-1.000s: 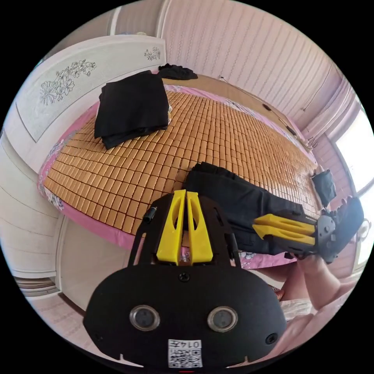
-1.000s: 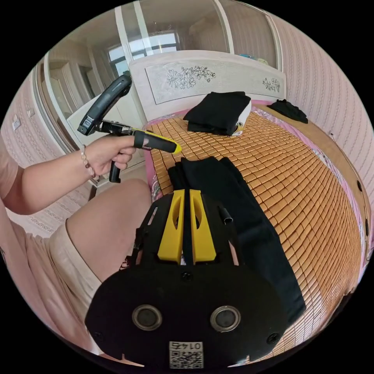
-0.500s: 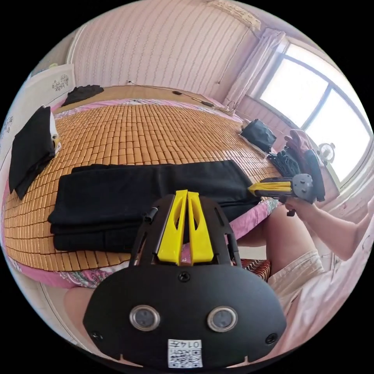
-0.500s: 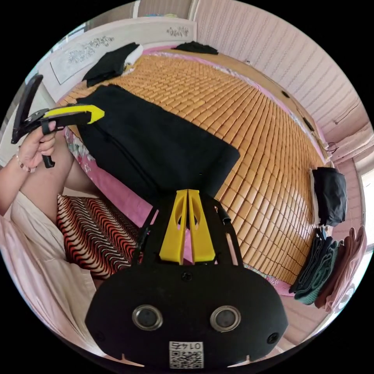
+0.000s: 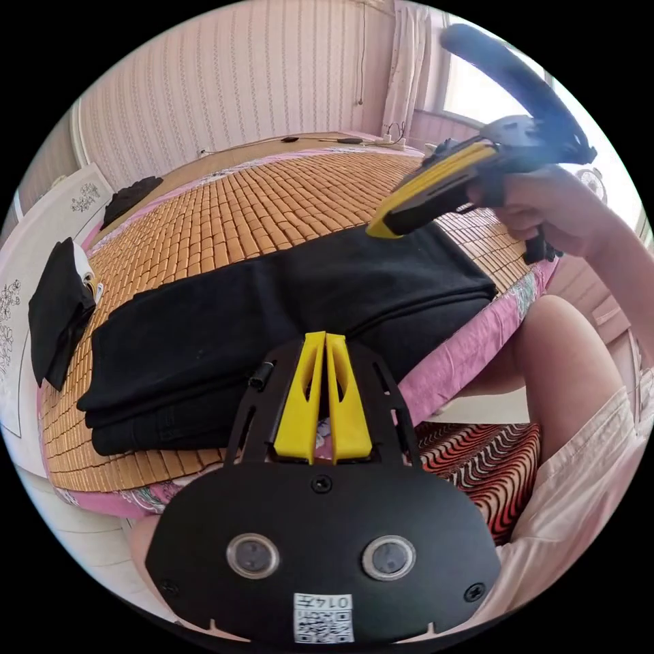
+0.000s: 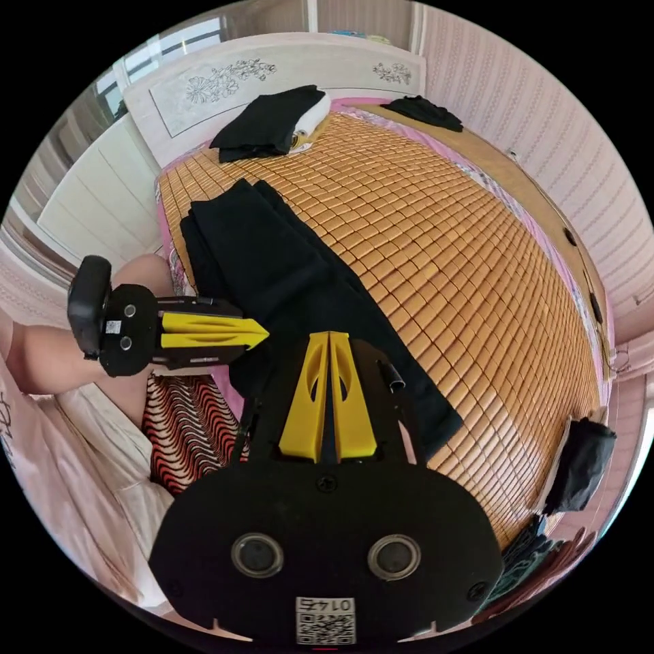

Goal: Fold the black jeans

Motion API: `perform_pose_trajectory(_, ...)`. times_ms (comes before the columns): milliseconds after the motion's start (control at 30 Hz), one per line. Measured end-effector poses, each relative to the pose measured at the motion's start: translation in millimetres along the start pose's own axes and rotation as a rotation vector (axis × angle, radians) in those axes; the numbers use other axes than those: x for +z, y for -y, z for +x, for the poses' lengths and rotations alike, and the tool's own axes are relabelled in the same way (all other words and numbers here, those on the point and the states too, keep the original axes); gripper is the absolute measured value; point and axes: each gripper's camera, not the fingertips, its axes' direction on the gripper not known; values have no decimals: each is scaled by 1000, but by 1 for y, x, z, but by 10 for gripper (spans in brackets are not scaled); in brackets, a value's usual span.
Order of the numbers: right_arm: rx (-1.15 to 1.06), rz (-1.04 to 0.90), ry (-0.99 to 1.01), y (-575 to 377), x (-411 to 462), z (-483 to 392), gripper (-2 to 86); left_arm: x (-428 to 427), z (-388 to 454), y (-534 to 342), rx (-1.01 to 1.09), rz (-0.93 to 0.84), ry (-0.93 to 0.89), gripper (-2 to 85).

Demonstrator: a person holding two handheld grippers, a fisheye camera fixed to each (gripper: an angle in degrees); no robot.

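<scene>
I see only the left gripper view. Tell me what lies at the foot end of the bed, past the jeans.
Observer: A dark bundled garment sits at the edge of the mat there, well apart from the black jeans.
Operator: Report anything beyond that bundle.
Observer: Past the bed's corner there is a pile of clothes, dark green and reddish. It is too close to the picture's edge to tell more.
Operator: Now describe my left gripper from outside.
Observer: The left gripper hangs off the bed's side above the person's lap. Its jaws are together, hold nothing, and point at the near edge of the jeans.
</scene>
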Motion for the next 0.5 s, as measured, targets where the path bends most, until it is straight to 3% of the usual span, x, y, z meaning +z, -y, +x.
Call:
perform_pose_trajectory(100,-94,-84,-64,60,33,-12,-5,2,1,-4,9,-6,-21,-10)
perform_pose_trajectory(167,-133,-271,-92,90,86,-14,-6,4,3,-9,-4,5,-26,-10)
perform_pose_trajectory(200,-132,-216,-90,93,85,-14,-6,6,4,-11,-6,0,-20,-10)
perform_pose_trajectory(367,-237,-423,-22,133,92,-2,-5,11,8,-16,6,7,-21,-10)
perform_pose_trajectory(500,-203,-436,-42,152,112,10,-5,14,4,-22,-24,16,-67,-10)
